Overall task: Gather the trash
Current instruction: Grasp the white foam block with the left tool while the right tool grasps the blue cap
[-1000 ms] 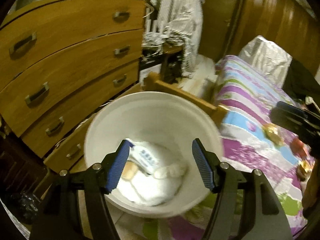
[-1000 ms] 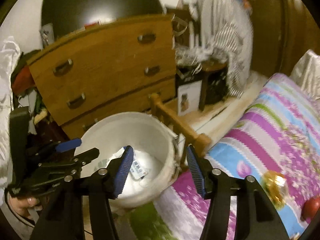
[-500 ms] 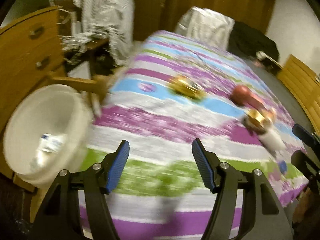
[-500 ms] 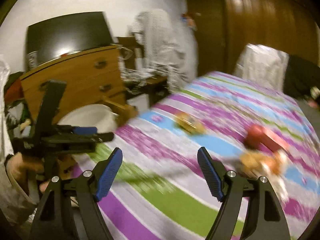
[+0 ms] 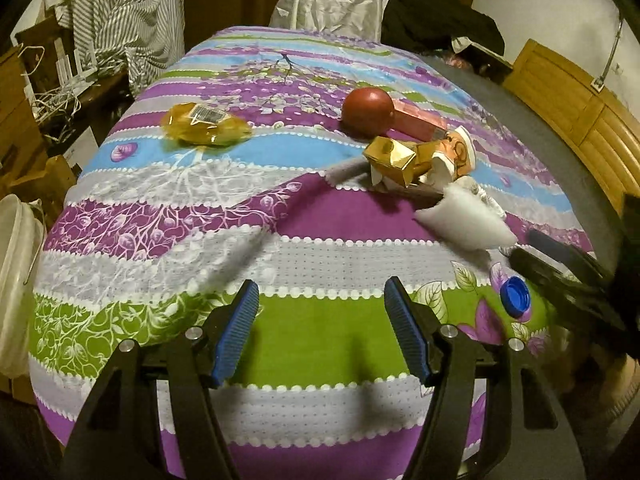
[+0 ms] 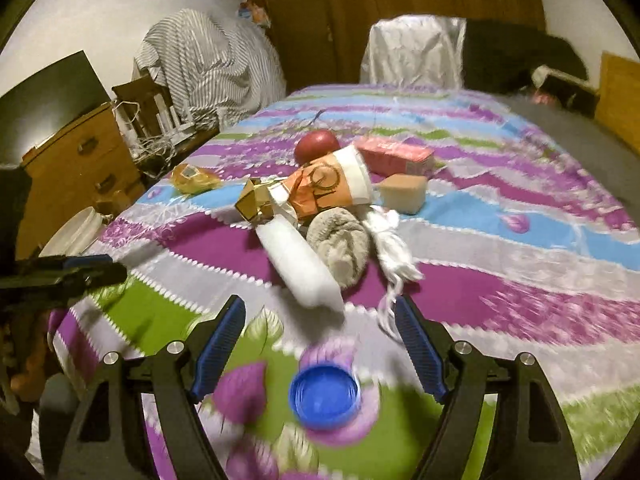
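Both grippers are swinging away from the white bucket (image 5: 16, 280), which a second ago was filling the middle of both views and is now sitting at the far left edge of the left wrist view, off the corner of the bed (image 5: 320, 240). The left gripper (image 5: 322, 332) is hovering over the green stripe at the bottom of the frame, fingers apart and holding nothing. The right gripper (image 6: 320, 354) is also spread wide and empty, and it is lining up nicely: the blue bottle cap (image 6: 324, 396) is lying flat on the bedspread between its fingers at the bottom centre, likely the next pick.

Just above it, the trash is clustered in mid-frame: a white plastic bag (image 6: 300, 268), a grey rolled cloth (image 6: 340, 244), a crushed orange paper cup (image 6: 332, 186), a gold box (image 6: 254, 204), and white string (image 6: 390, 248). A yellow wrapper (image 5: 206, 124) is lying apart at the upper left of the left wrist view. The bucket is staying within reach for drop-offs, I'd judge.
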A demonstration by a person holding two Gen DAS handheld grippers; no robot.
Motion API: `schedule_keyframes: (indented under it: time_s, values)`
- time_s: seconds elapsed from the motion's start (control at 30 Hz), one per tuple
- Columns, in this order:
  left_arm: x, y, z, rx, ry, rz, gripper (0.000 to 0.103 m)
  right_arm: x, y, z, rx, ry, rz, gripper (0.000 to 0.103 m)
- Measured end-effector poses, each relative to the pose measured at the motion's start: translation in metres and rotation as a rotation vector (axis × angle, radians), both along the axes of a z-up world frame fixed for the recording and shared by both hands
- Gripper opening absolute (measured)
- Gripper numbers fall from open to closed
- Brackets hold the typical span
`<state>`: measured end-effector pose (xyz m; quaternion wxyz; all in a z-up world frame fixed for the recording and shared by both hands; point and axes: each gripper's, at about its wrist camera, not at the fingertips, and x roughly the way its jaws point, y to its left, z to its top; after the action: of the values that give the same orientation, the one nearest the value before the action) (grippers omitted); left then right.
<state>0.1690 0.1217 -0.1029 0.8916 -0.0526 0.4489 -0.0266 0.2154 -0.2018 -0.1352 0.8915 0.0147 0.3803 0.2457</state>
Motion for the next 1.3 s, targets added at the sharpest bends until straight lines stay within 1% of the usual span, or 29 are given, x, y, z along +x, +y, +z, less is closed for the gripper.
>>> schedule_keyframes:
  time_s: [0.07, 0.13, 0.23, 0.27, 0.3, 0.43, 0.53, 0.6, 0.63, 0.67, 0.77, 0.9, 1.0, 1.1, 1.13, 1.17, 1.23, 1.27, 1.3]
  values:
    - [0.001, 0.002, 0.001, 0.011, 0.004, 0.010, 0.062, 0.014, 0.016, -0.005, 0.012, 0.024, 0.044, 0.078]
    - [0.002, 0.006, 0.002, 0.018, 0.006, 0.029, 0.062, 0.015, 0.037, -0.001, 0.033, 0.016, 0.108, 0.078]
    - [0.004, 0.016, 0.006, 0.020, 0.005, 0.068, 0.062, -0.003, 0.056, 0.009, 0.099, -0.011, 0.269, 0.078]
    - [0.005, 0.020, 0.007, 0.016, 0.004, 0.082, 0.062, -0.009, 0.057, 0.011, 0.119, -0.015, 0.310, 0.078]
    - [0.006, 0.022, 0.008, 0.013, 0.003, 0.093, 0.062, -0.012, 0.056, 0.013, 0.125, -0.019, 0.321, 0.078]
    - [0.012, 0.016, 0.010, 0.017, 0.003, 0.089, 0.062, -0.021, 0.026, 0.018, 0.170, -0.035, 0.264, 0.078]
    - [0.018, -0.001, 0.009, 0.009, 0.008, 0.046, 0.062, -0.031, -0.001, 0.022, 0.169, -0.059, 0.196, 0.078]
    - [0.023, -0.018, 0.009, 0.001, 0.006, -0.004, 0.064, -0.041, -0.013, 0.020, 0.121, -0.065, 0.149, 0.078]
    - [0.025, -0.029, 0.009, 0.007, -0.001, -0.032, 0.070, -0.046, -0.017, 0.018, 0.097, -0.063, 0.138, 0.078]
    - [0.028, -0.040, 0.009, 0.021, -0.008, -0.054, 0.074, -0.048, -0.018, 0.013, 0.053, -0.059, 0.117, 0.078]
    - [0.040, -0.064, 0.002, 0.057, 0.008, -0.094, 0.075, -0.051, -0.017, -0.003, -0.024, -0.040, 0.093, 0.078]
    - [0.061, -0.085, -0.016, 0.113, 0.050, -0.117, 0.076, -0.044, -0.015, -0.019, -0.064, -0.011, 0.060, 0.077]
    - [0.073, -0.099, -0.030, 0.149, 0.080, -0.127, 0.076, -0.037, -0.015, -0.028, -0.086, 0.003, 0.030, 0.070]
    - [0.078, -0.104, -0.038, 0.170, 0.090, -0.123, 0.076, -0.035, -0.012, -0.032, -0.106, 0.002, 0.030, 0.068]
    - [0.080, -0.104, -0.041, 0.167, 0.093, -0.118, 0.074, -0.035, -0.010, -0.033, -0.117, -0.001, 0.035, 0.067]
    - [0.081, -0.104, -0.043, 0.167, 0.099, -0.112, 0.065, -0.034, -0.008, -0.034, -0.133, -0.008, 0.030, 0.063]
    - [0.081, -0.100, -0.046, 0.158, 0.095, -0.101, 0.059, -0.034, -0.006, -0.035, -0.153, -0.021, 0.021, 0.054]
    - [0.080, -0.100, -0.046, 0.162, 0.085, -0.096, 0.052, -0.035, -0.005, -0.035, -0.158, -0.025, 0.022, 0.048]
    - [0.080, -0.100, -0.045, 0.162, 0.081, -0.096, 0.051, -0.035, -0.005, -0.035, -0.165, -0.030, 0.024, 0.043]
